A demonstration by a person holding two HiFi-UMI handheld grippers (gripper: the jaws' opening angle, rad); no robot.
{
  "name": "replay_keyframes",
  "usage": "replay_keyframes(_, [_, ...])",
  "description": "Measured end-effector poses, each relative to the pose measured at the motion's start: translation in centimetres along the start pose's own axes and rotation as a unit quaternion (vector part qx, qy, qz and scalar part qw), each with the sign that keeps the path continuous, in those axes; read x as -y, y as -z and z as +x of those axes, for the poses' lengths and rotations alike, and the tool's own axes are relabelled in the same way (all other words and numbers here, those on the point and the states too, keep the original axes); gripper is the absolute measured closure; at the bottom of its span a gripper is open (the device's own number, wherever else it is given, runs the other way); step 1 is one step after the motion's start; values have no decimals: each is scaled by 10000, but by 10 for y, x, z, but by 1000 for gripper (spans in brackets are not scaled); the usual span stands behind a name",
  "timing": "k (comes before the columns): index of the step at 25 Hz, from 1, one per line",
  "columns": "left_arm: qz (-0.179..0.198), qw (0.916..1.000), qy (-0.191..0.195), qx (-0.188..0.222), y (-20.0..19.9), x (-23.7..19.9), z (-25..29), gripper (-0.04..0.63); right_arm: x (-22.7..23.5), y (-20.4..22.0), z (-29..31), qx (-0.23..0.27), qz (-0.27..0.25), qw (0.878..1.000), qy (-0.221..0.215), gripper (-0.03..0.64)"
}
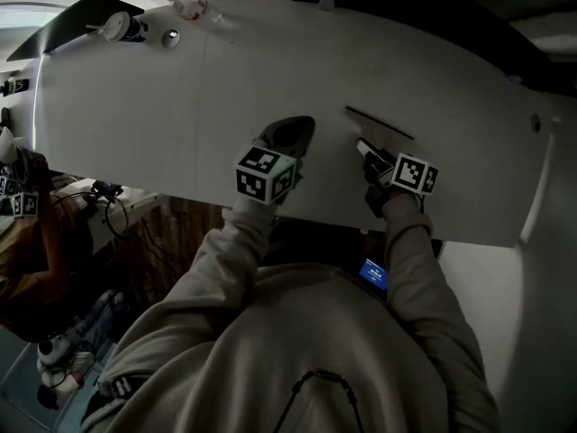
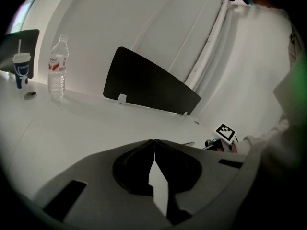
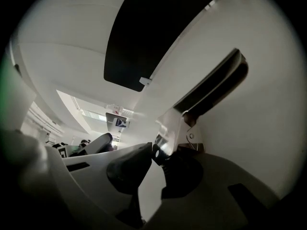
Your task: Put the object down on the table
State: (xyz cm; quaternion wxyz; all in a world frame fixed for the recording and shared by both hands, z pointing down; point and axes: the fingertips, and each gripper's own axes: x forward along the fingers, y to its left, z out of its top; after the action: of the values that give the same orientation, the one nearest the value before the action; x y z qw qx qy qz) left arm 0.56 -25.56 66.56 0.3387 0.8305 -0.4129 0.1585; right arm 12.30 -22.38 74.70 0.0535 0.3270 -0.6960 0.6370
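Note:
A squeegee with a black blade (image 3: 216, 85) and a metal neck (image 3: 172, 123) is in my right gripper (image 3: 153, 150), whose jaws are shut on the end of its handle. In the head view the blade (image 1: 379, 124) shows as a dark strip low over the white table (image 1: 135, 106), just beyond the right gripper (image 1: 368, 152); whether it touches the table I cannot tell. My left gripper (image 1: 288, 133) rests to the left of it. In the left gripper view that gripper (image 2: 154, 145) is shut, tips together, with nothing between them.
At the table's far left stand a clear water bottle (image 1: 189, 3) (image 2: 56, 66), a cup with a straw (image 1: 122, 27) (image 2: 21, 68) and a small round item (image 1: 170, 37). A black upright panel (image 2: 148, 87) (image 3: 144, 37) stands on the table's far side.

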Motion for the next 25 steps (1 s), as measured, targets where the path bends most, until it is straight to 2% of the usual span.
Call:
replay_keyframes(5, [75, 10000, 1, -52, 0, 5, 1, 591, -7, 1, -2, -43, 146, 9996, -225, 535])
replay_keyframes(15, [95, 10000, 6, 29, -9, 10, -2, 591, -10, 10, -8, -159, 311, 9990, -261, 517])
replay_keyframes(25, [80, 10000, 20, 33, -5, 14, -11, 591, -11, 36, -8, -320, 972, 9937, -456, 495])
